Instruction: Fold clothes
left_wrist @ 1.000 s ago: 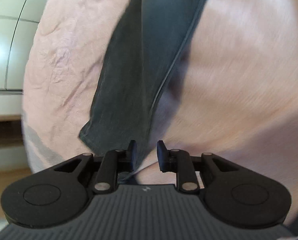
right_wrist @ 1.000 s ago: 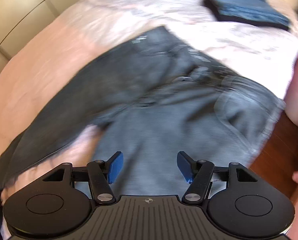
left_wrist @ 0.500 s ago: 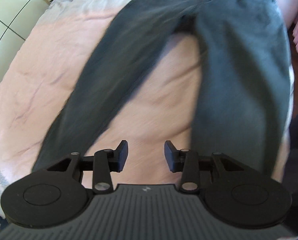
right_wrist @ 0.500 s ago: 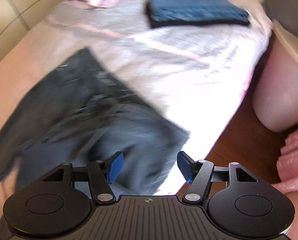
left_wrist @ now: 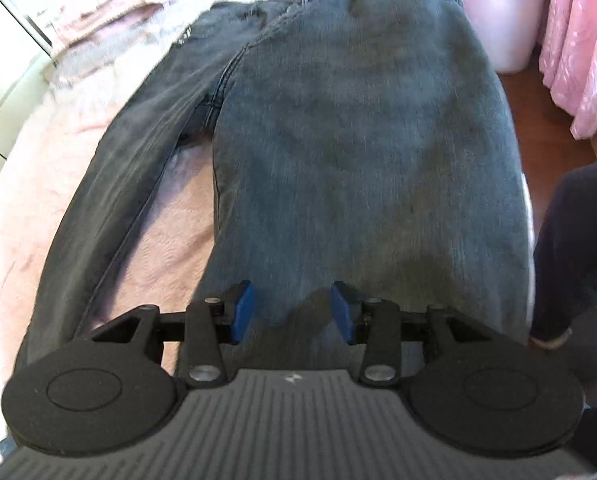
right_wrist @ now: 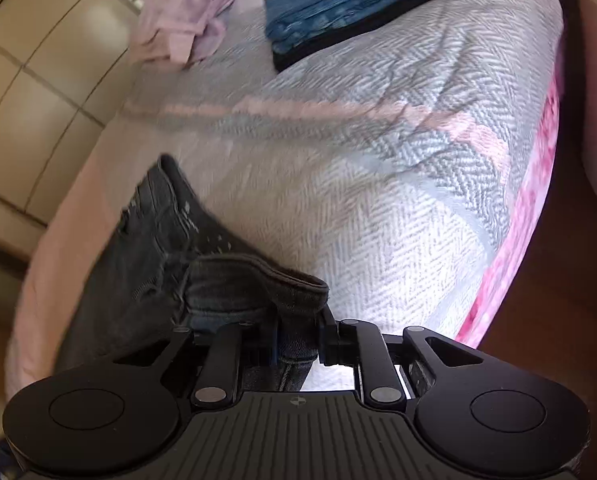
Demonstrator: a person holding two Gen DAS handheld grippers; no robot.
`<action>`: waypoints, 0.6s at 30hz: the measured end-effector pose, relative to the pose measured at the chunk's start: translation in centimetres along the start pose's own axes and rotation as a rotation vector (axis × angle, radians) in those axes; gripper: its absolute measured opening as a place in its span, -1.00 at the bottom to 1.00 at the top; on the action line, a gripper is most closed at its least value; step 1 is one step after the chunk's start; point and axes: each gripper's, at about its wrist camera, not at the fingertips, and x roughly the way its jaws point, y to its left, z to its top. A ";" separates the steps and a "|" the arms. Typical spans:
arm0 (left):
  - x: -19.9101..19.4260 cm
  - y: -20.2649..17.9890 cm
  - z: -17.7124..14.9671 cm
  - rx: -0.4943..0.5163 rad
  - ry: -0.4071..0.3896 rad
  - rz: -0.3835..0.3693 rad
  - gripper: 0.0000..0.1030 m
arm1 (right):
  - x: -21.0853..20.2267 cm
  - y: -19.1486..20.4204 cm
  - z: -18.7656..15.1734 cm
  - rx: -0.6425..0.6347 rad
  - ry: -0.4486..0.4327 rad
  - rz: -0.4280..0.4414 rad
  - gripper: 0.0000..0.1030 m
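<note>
The right tongs (right_wrist: pixel 296 340) are closing on the waistband corner of the dark jeans (right_wrist: pixel 234 288), with a bunched fold of denim standing between the jaws and pressed by the pads at the near edge of the bed (right_wrist: pixel 378 200). The left tongs (left_wrist: pixel 292 312) hover over the lower part of one trouser leg of the same jeans (left_wrist: pixel 358 140); their jaws are opening, part-way apart, with denim lying beneath them but nothing pinched between the blue pads (left_wrist: pixel 240 310). From there the jeans stretch away across the bed: one leg broad and flat under the left tongs, the other splayed off to its left side over the pink bedcover (left_wrist: pixel 58 208), the two legs forming a narrow V with bedcover showing between them, so the garment is spread out but not yet doubled. Farther up the bed, on the grey herringbone blanket (right_wrist: pixel 398 168), a blue folded garment (right_wrist: pixel 362 4) lies squared off well apart from the jeans, which suggests at least one item is already done. A crumpled pink garment (right_wrist: pixel 186 24) beside it looks unfolded and probably waits its turn. For the jeans, everything remains, judging by their lie: bringing one leg over the other, then folding the length down. A person's dark sleeve (left_wrist: pixel 570 248) shows at the right edge of the left view.
</note>
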 end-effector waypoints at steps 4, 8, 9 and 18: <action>0.1 -1.0 -2.3 -0.032 -0.133 0.056 -0.17 | -2.5 2.6 -1.9 -0.140 -0.183 -0.082 -0.05; 0.1 -1.8 -3.8 -0.043 -0.217 0.112 -0.16 | -3.7 5.9 -3.3 -0.298 -0.381 -0.058 0.00; 0.1 -2.0 -4.0 -0.042 -0.230 0.126 -0.16 | -3.2 6.4 -3.3 -0.311 -0.384 -0.020 0.00; -2.8 -4.4 -4.8 -0.065 -0.232 0.301 -0.16 | 3.8 7.4 -2.6 -0.407 -0.183 0.125 0.00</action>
